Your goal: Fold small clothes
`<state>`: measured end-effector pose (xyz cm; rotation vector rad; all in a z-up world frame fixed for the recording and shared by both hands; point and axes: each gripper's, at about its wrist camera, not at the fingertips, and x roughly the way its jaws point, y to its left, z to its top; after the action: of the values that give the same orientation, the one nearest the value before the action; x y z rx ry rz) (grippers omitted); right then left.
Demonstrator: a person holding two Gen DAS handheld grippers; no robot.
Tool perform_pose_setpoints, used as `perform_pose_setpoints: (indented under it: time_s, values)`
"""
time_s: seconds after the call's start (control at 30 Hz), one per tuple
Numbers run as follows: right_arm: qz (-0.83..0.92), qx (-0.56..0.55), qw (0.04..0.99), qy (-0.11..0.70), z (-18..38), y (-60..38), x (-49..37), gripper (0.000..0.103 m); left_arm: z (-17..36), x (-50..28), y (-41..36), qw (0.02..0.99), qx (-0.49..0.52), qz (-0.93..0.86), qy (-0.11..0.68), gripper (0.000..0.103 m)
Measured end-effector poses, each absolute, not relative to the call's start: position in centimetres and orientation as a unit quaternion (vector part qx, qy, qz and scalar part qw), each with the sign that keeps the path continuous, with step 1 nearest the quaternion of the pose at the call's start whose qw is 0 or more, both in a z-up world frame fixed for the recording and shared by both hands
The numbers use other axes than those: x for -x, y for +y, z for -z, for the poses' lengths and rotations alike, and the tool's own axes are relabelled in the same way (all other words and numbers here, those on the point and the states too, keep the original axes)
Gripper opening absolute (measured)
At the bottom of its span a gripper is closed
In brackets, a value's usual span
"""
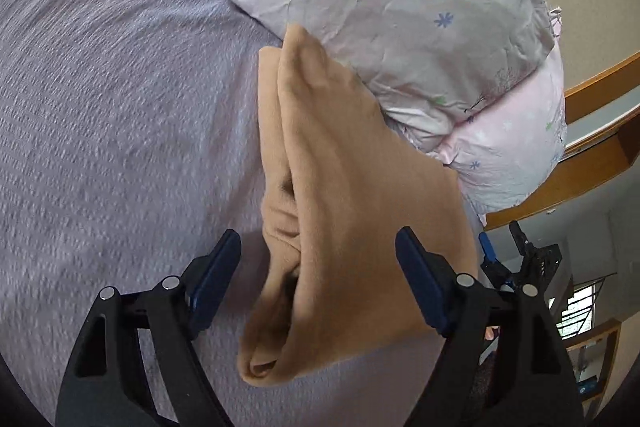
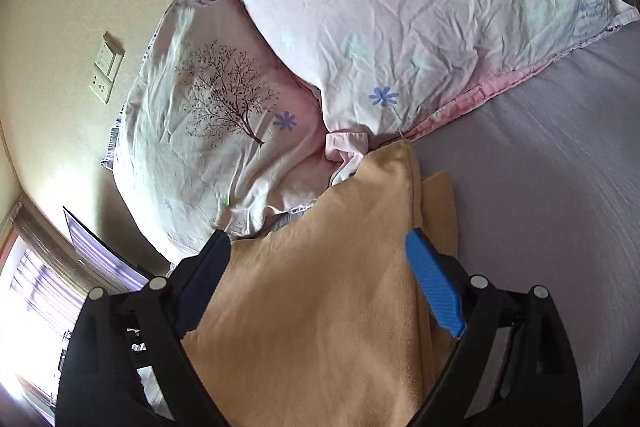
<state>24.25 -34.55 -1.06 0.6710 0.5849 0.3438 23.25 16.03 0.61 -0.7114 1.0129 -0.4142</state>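
Observation:
A tan fleece garment point(image 1: 340, 195) lies folded lengthwise on the grey-lilac bed sheet point(image 1: 120, 107), its far tip against the pillows. My left gripper point(image 1: 318, 263) is open, its jaws apart either side of the garment's near part, above it. In the right wrist view the same garment point(image 2: 320, 287) fills the lower middle, with an under-layer showing at its right edge. My right gripper point(image 2: 318, 255) is open over it, jaws wide apart. The right gripper also shows in the left wrist view point(image 1: 516, 259) at the garment's right edge.
Two pale pink flowered pillows point(image 2: 400, 7) point(image 2: 208, 123) lie at the head of the bed beside the garment. A beige wall with a switch and socket point(image 2: 105, 67) is behind. A wooden bed frame point(image 1: 592, 155) and a window point(image 2: 28, 287) lie at the sides.

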Motion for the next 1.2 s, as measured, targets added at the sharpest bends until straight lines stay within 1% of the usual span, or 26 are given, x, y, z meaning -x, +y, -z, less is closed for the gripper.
perform_pose_setpoints:
  time_s: [0.03,0.07,0.1,0.13,0.23,0.33,0.47,0.57,0.67,0.73,0.77,0.87,0.9,0.93,0.97,1.0,1.07,1.13,1.2]
  values:
    - [-0.166,-0.320,0.891,0.277,0.9,-34.7,-24.1,0.089,-0.2,-23.4,16.0,0.784,0.353,0.199,0.471,0.058]
    - [-0.166,-0.315,0.894,0.271,0.6,-34.6,-23.6,0.089,0.6,-23.6,16.0,0.765,0.385,0.199,0.476,0.045]
    - [-0.169,-0.311,0.897,0.263,0.4,-34.7,-23.3,0.090,1.2,-23.9,16.0,0.753,0.411,0.189,0.478,0.028]
    - [-0.173,-0.310,0.899,0.256,0.1,-34.8,-22.9,0.091,1.6,-23.9,16.1,0.746,0.428,0.186,0.474,0.021]
    - [-0.180,-0.314,0.901,0.240,-0.5,-35.2,-22.3,0.092,-0.2,-24.0,15.3,0.758,0.426,0.187,0.458,0.017]
    - [-0.175,-0.321,0.902,0.230,-0.9,-35.8,-21.9,0.092,-4.8,-24.7,12.3,0.780,0.395,0.226,0.430,0.016]
    - [-0.132,-0.289,0.925,0.207,-2.1,-36.2,-20.9,0.092,-9.9,-26.2,3.7,0.793,0.337,0.302,0.408,0.016]
    - [-0.088,-0.258,0.941,0.203,-2.2,-36.9,-20.6,0.092,-9.9,-27.0,-5.2,0.768,0.305,0.368,0.427,0.016]
    - [-0.058,-0.270,0.936,0.220,-1.2,-38.8,-21.2,0.091,-7.2,-27.5,-13.6,0.730,0.261,0.409,0.481,0.017]
    - [-0.049,-0.286,0.929,0.228,-0.6,-40.1,-21.4,0.091,-4.9,-27.9,-16.6,0.697,0.258,0.416,0.524,0.021]
    - [-0.047,-0.295,0.926,0.230,-0.5,-40.7,-21.4,0.092,-4.2,-27.7,-16.8,0.686,0.266,0.416,0.534,0.023]
    - [-0.067,-0.303,0.923,0.227,-0.7,-41.4,-20.5,0.092,-4.5,-27.1,-14.1,0.667,0.298,0.453,0.510,0.030]
    - [-0.084,-0.304,0.921,0.227,-1.0,-41.3,-20.1,0.092,-5.2,-26.8,-12.3,0.673,0.303,0.457,0.497,0.043]
    - [-0.102,-0.306,0.918,0.228,-1.3,-41.1,-19.5,0.092,-6.1,-26.3,-10.4,0.694,0.300,0.447,0.478,0.070]
    - [-0.127,-0.310,0.914,0.230,-1.5,-40.8,-18.8,0.092,-6.9,-25.9,-8.8,0.720,0.291,0.432,0.459,0.081]
    - [-0.146,-0.310,0.910,0.232,-1.8,-40.3,-18.3,0.092,-7.6,-25.4,-7.4,0.745,0.277,0.418,0.440,0.085]
    - [-0.176,-0.298,0.907,0.238,-2.4,-39.1,-16.9,0.091,-8.5,-24.6,-5.5,0.774,0.248,0.400,0.424,0.085]
    - [-0.174,-0.259,0.917,0.248,-3.1,-37.5,-15.8,0.085,-8.3,-24.3,-4.2,0.778,0.243,0.392,0.427,0.085]
    - [-0.163,-0.202,0.934,0.245,-4.3,-35.5,-14.8,0.082,-8.3,-23.9,-4.1,0.778,0.231,0.396,0.429,0.085]
